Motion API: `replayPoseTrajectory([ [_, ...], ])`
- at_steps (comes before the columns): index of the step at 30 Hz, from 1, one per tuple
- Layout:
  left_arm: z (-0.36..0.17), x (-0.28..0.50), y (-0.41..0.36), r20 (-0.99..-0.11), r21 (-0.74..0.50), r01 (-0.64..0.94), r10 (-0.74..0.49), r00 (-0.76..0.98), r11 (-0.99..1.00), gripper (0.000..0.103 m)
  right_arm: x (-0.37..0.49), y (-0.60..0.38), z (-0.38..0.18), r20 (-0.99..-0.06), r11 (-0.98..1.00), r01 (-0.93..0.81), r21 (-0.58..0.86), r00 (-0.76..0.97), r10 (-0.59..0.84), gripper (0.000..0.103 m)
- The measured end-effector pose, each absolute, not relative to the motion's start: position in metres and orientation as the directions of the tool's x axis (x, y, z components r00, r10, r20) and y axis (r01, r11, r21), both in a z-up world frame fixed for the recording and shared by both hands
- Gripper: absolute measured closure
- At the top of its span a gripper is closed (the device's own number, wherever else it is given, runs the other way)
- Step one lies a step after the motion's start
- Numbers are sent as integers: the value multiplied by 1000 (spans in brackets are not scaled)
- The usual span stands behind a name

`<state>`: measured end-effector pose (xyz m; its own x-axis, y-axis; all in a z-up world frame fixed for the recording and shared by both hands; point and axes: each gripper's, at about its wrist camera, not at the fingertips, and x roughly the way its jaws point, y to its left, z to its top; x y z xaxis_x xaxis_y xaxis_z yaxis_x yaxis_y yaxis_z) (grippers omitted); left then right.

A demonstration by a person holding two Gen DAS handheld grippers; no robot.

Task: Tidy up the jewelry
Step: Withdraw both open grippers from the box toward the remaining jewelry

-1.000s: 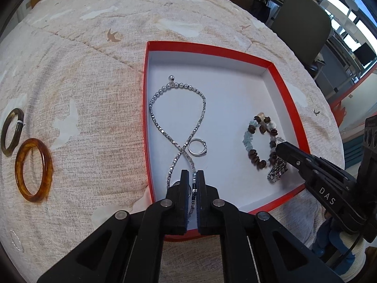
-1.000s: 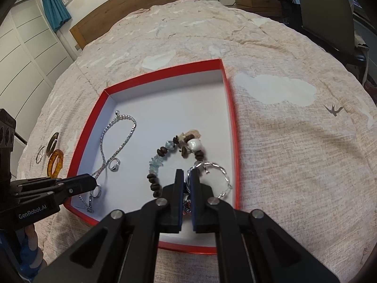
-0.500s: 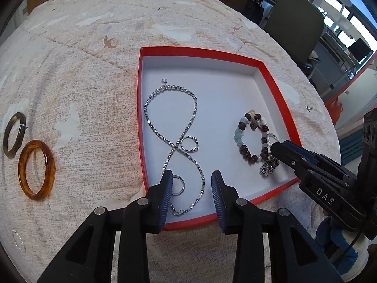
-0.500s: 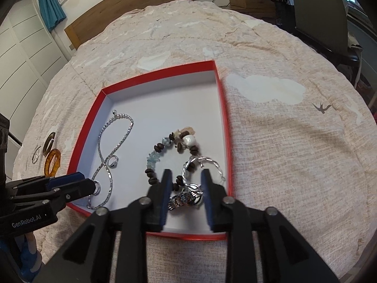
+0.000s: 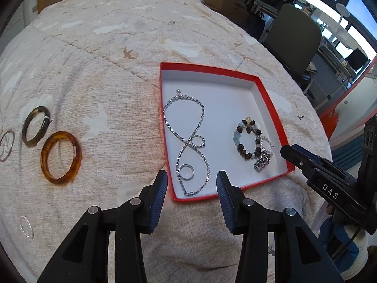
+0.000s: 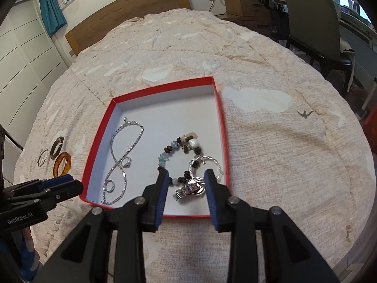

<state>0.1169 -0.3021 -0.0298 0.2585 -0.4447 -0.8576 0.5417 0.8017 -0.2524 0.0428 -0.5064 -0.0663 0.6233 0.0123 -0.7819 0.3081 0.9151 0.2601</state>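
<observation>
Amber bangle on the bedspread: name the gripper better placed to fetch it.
Left. The amber bangle lies just left of the left gripper, whose jaws are opening and empty; the right gripper hangs over the red box.

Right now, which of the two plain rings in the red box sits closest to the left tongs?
The plain band ring, inside the silver chain's lower loop near the box's front edge. The other ring lies farther back, by the chain's crossing.

red box [image 5: 271, 108], amber bangle [image 5: 61, 157]
</observation>
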Motion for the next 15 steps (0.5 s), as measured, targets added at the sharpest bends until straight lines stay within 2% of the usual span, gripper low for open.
replayPoseTrajectory([
  [11,10,94,-260,-817,-237,518,-457,351,822,60,17,-484,-20,-733,922,289,258,680,-7,73],
  [15,22,87,-232,-812,-214,478,-427,398,852,54,8,-470,-2,-707,927,265,264,707,-1,72],
])
